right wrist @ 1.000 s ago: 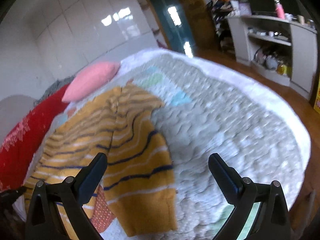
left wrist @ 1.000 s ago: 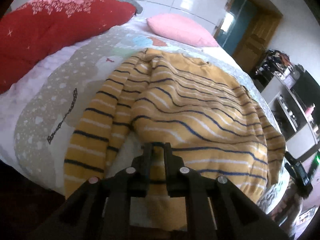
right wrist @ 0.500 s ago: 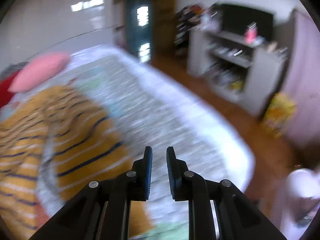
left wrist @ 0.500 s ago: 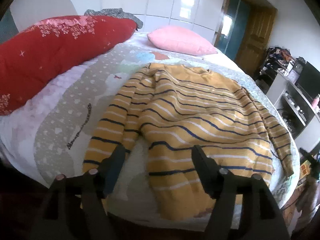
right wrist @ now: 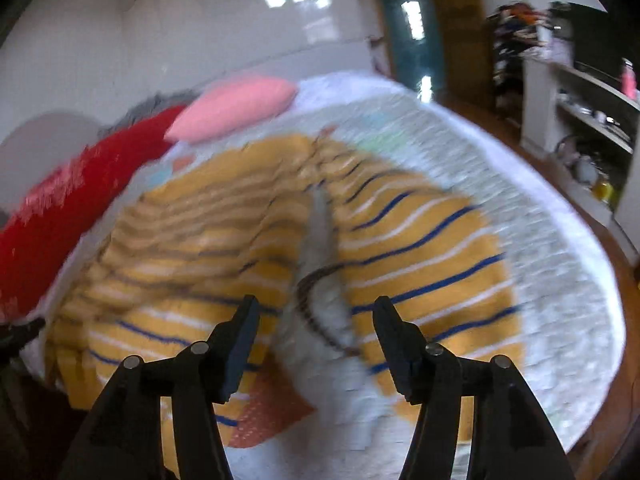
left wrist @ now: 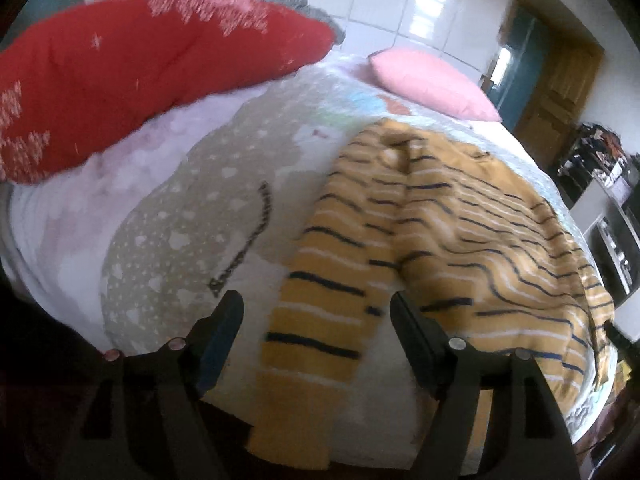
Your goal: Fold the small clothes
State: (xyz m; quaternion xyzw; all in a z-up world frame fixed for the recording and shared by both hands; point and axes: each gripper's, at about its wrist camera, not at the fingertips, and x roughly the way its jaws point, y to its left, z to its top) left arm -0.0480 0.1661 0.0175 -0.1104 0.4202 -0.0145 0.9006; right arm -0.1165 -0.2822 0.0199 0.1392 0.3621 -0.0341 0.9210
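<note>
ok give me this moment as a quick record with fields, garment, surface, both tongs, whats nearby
garment: yellow striped sweater, spread out, unfolded
surface: bed with patterned quilt
left tongs: open, over the sweater's sleeve, holding nothing
right tongs: open, over the gap between body and other sleeve
nearby: red cushion, pink pillow
image quality: motion blur in both views

The bed, covered in a pale quilted spread with a grey starry patch, carried a yellow striped sweater laid flat with its sleeves out. A red quilt and a pink pillow lay at the far end.
</note>
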